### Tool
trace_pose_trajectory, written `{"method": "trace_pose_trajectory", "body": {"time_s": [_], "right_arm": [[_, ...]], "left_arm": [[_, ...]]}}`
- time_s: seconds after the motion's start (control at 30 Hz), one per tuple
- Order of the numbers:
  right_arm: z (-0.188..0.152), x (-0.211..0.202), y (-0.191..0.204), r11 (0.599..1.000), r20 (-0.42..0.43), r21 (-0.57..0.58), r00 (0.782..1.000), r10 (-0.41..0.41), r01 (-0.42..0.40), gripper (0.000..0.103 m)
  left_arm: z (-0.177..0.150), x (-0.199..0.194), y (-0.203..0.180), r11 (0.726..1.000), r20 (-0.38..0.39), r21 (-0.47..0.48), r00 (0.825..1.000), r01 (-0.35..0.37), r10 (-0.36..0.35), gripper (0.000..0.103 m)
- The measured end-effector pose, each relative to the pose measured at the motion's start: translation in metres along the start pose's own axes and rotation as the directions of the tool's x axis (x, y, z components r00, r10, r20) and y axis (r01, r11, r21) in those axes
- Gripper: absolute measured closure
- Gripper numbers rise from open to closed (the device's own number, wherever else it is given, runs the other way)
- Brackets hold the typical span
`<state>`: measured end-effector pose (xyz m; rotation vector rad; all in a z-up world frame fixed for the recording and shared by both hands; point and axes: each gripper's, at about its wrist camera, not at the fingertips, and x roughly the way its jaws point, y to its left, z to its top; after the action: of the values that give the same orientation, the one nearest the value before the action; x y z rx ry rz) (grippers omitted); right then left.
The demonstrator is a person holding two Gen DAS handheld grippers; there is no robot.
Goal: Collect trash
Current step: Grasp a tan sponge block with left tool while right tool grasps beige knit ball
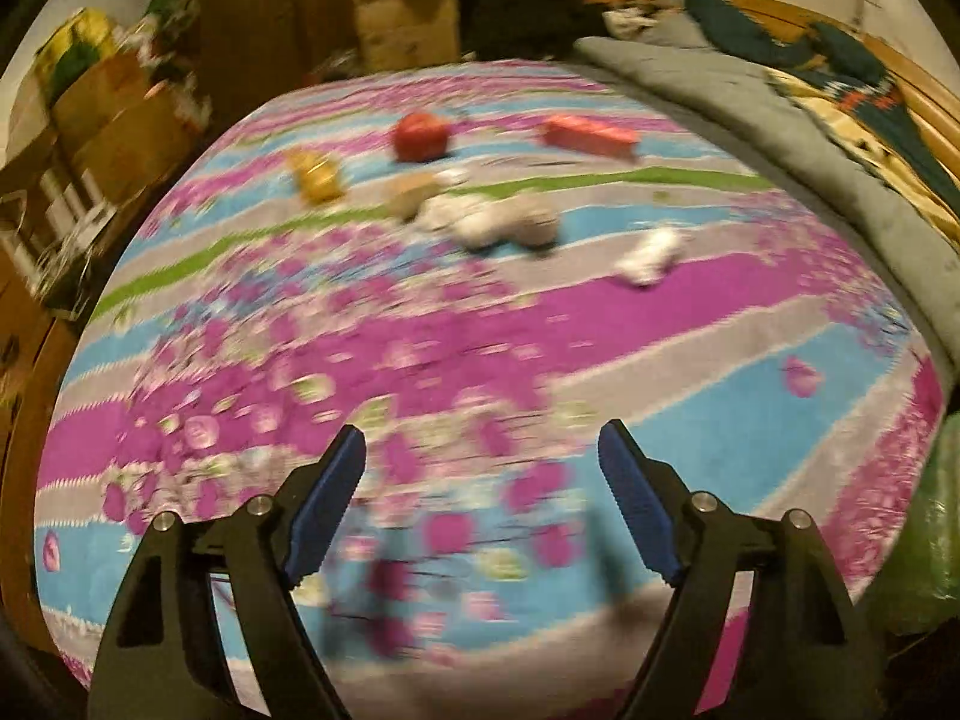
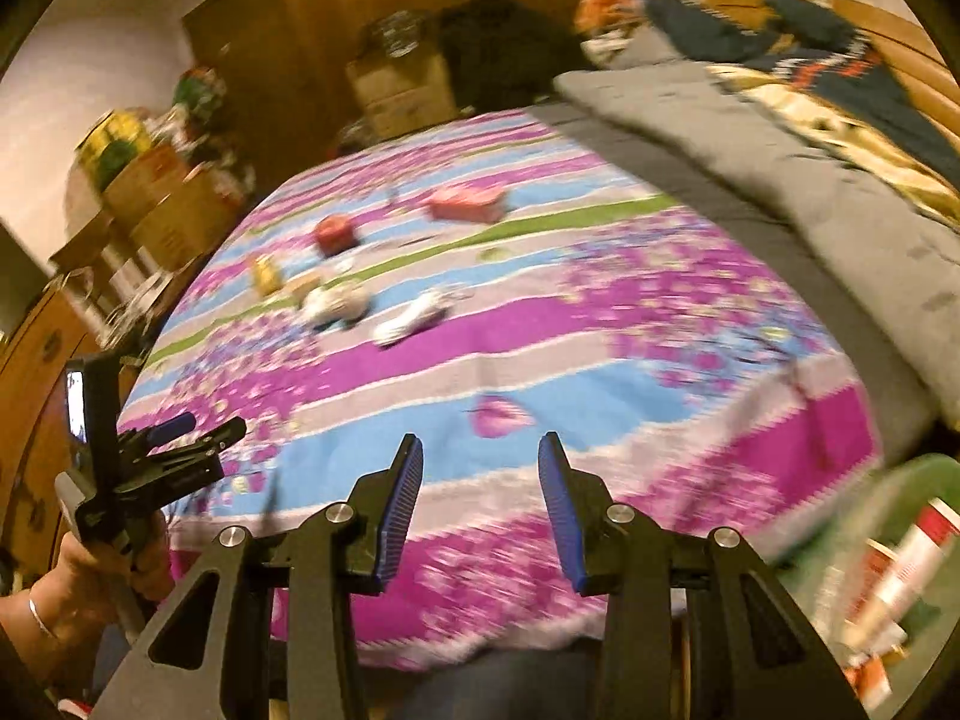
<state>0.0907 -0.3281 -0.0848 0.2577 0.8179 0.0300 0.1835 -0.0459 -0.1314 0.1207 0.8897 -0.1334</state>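
Trash lies across the far half of a striped pink, blue and grey bedsheet (image 1: 690,324): a red crumpled piece (image 1: 420,135), a red box (image 1: 591,137), a yellow wrapper (image 1: 318,177), white crumpled paper (image 1: 498,219) and a white scrap (image 1: 651,252). My left gripper (image 1: 481,438) is open over the near part of the sheet, nothing between its blue pads, well short of the trash. My right gripper (image 2: 481,444) also stands open and empty above the bed's near edge. In the right wrist view, the red box (image 2: 468,204) and white paper (image 2: 336,303) lie far ahead, and the left gripper (image 2: 210,425) shows at left, held by a hand (image 2: 90,570).
A green bag (image 2: 888,552) with packaging inside sits at the lower right, off the bed's near corner. A grey blanket (image 1: 750,114) and patterned bedding cover the right side. Cardboard boxes (image 1: 120,114) and clutter stand beyond the left edge, and another box (image 1: 402,24) stands at the far end.
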Motion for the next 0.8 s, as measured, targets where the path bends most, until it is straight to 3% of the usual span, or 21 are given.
{"method": "trace_pose_trajectory", "body": {"time_s": [0.2, 0.3, 0.43, 0.57, 0.8], "right_arm": [[0.019, 0.060, 0.054, 0.992, -0.072, -0.087, 0.994, 0.082, -0.088, 0.061], [0.032, 0.092, 0.072, 0.986, -0.100, -0.094, 0.987, 0.129, -0.139, 0.061], [0.055, 0.130, 0.091, 0.975, -0.106, -0.108, 0.978, 0.182, -0.193, 0.059], [0.085, 0.168, 0.110, 0.964, -0.075, -0.145, 0.973, 0.216, -0.225, 0.045], [0.131, 0.256, 0.126, 0.950, -0.112, -0.122, 0.955, 0.274, -0.287, 0.043]], "left_arm": [[0.014, 0.019, 0.059, 0.999, -0.008, -0.047, 1.000, -0.021, 0.021, 0.029], [0.035, 0.029, 0.075, 0.999, 0.005, -0.044, 1.000, 0.013, -0.013, 0.030], [0.073, 0.053, 0.086, 0.998, 0.037, -0.012, 0.997, 0.062, -0.061, 0.032], [0.116, 0.084, 0.095, 0.996, 0.060, -0.022, 0.994, 0.089, -0.087, 0.032], [0.157, 0.133, 0.088, 0.984, 0.034, 0.021, 0.983, 0.178, -0.178, 0.032]]}}
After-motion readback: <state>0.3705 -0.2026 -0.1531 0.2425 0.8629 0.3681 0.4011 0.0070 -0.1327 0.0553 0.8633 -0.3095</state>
